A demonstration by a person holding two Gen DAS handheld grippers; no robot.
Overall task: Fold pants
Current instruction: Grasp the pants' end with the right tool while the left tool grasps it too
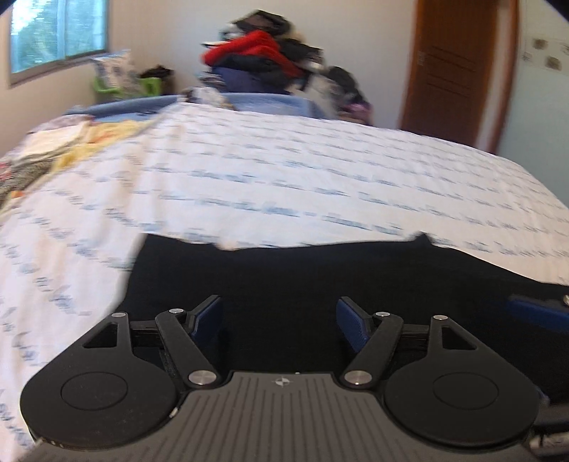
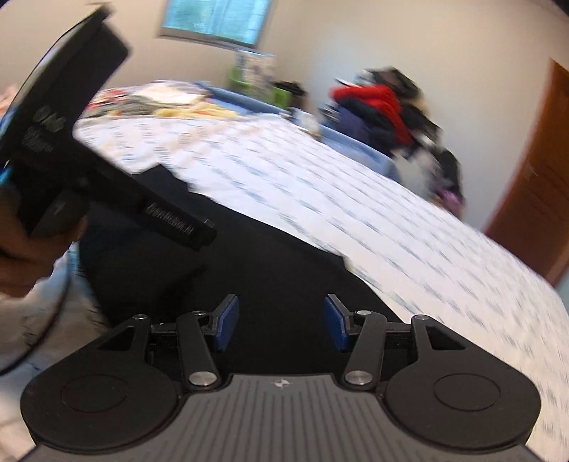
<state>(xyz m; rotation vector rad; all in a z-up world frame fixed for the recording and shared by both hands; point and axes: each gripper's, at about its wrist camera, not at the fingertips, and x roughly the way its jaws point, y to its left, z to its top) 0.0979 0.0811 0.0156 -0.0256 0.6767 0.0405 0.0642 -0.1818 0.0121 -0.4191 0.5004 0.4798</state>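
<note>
Black pants lie flat on the bed's white, blue-printed sheet, close under both grippers. My left gripper hovers over their near part, jaws wide apart, with only dark cloth seen behind the gap. In the right wrist view the pants stretch away to the upper left. My right gripper is open above them, nothing between its blue pads. The left gripper's black body, held by a hand, fills the upper left there. The views are blurred.
A heap of clothes with a red garment is piled at the bed's far end. Assorted laundry lies on the far left of the bed. A brown door stands at the right, a window at the left.
</note>
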